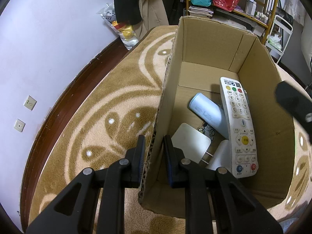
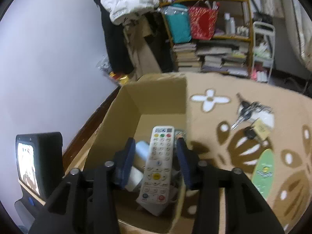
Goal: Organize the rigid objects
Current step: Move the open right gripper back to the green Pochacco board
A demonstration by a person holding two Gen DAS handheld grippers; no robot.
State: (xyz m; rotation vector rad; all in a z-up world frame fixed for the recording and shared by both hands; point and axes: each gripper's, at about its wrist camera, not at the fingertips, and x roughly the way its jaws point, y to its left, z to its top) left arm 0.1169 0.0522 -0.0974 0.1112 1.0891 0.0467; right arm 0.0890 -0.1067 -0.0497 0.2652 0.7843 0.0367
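**A:** Where does the long white remote control with coloured buttons (image 2: 159, 167) sit just now?

**B:** Inside the open brown cardboard box (image 1: 210, 44), propped aslant on a pale blue cylinder (image 1: 209, 113) and a white plug adapter (image 1: 190, 143). The right tongs (image 2: 157, 162) hang straight over it, parted wider than its body, touching nothing I can see. I judge it already let go.

**A:** And the left tongs (image 1: 154, 156)?

**B:** They straddle the box's near wall, one finger outside, one inside, the gap barely wider than the cardboard. Whether they pinch it I can't tell.

**A:** What's next?

**B:** Probably the loose things on the tan patterned carpet (image 2: 214, 117): a bunch of keys (image 2: 247, 109) and a green oval card (image 2: 264, 172). Both lie right of the box, so the right tongs are nearer. The card's long axis runs roughly away from the camera, and it lies flat.
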